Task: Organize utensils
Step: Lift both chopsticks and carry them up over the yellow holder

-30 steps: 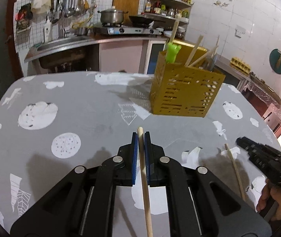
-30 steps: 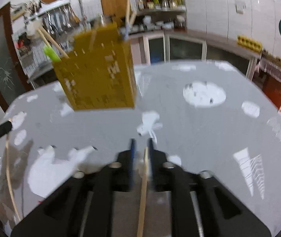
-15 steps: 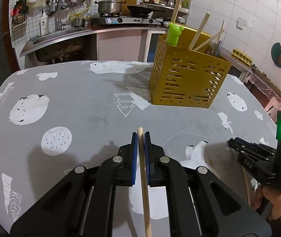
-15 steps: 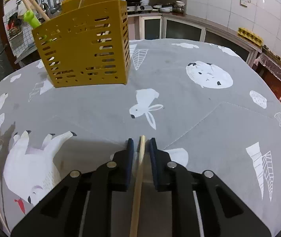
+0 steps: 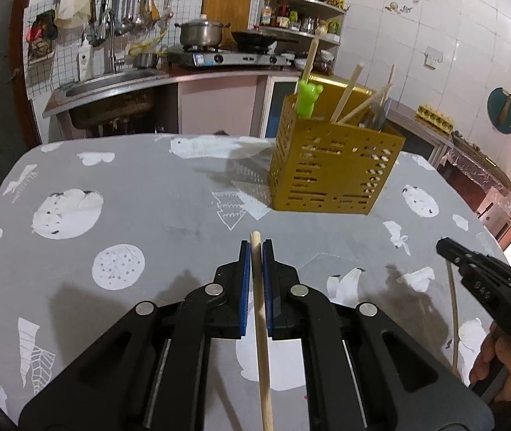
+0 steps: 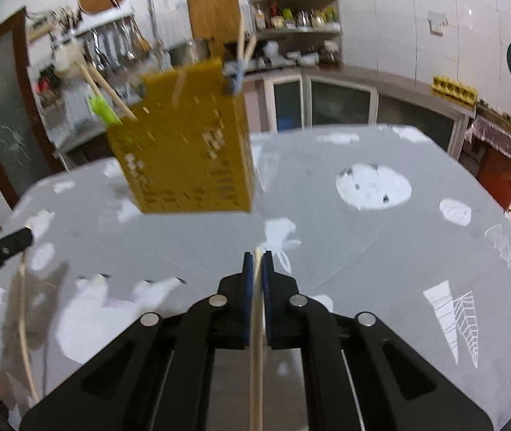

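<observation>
Clamped between the blue pads of the left claw (image 5: 256, 251) is a wooden chopstick (image 5: 261, 316); a second chopstick (image 6: 256, 323) is pinched by the right claw (image 6: 256, 262), whose jaws have just been closing on it. Both are held above the table (image 5: 169, 222), which is covered by a grey cloth printed with white animals and trees. Farther on, a yellow slotted utensil holder (image 5: 334, 172) is seen standing on the cloth, with chopsticks and a green-handled piece propped inside. Behind it, a sink (image 5: 111, 82), a stove with a pot (image 5: 201, 32) and a shelf of jars are set against white tiled walls.
</observation>
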A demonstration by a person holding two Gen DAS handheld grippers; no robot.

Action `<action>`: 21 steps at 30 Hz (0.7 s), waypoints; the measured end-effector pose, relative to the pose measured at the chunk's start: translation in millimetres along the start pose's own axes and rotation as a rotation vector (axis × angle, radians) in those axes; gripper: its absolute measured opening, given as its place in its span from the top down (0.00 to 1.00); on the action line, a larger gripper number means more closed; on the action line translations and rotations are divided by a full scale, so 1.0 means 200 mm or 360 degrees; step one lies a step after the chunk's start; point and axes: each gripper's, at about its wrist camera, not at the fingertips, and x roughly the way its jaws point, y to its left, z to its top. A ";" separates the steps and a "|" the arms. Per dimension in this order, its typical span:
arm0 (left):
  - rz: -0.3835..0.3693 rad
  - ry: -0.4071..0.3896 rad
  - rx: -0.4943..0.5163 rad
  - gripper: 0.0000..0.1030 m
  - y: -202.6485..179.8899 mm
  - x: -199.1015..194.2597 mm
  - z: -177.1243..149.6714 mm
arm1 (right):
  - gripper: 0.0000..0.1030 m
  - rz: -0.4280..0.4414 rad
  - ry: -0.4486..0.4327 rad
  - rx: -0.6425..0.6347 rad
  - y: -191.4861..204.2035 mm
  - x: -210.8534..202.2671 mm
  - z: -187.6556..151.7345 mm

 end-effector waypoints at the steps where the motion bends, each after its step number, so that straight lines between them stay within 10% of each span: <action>1: 0.0007 -0.0024 0.0006 0.95 0.00 -0.03 0.00 | 0.95 0.0002 -0.0026 -0.0004 0.00 -0.03 0.00; 14: 0.0034 -0.0164 0.0058 0.95 -0.02 -0.22 -0.05 | 0.95 0.0031 -0.0392 0.0000 0.00 -0.35 -0.04; 21: -0.0014 0.0073 -0.0055 0.93 0.07 -0.04 -0.02 | 0.95 0.0032 -0.0310 -0.0012 0.00 -0.30 -0.04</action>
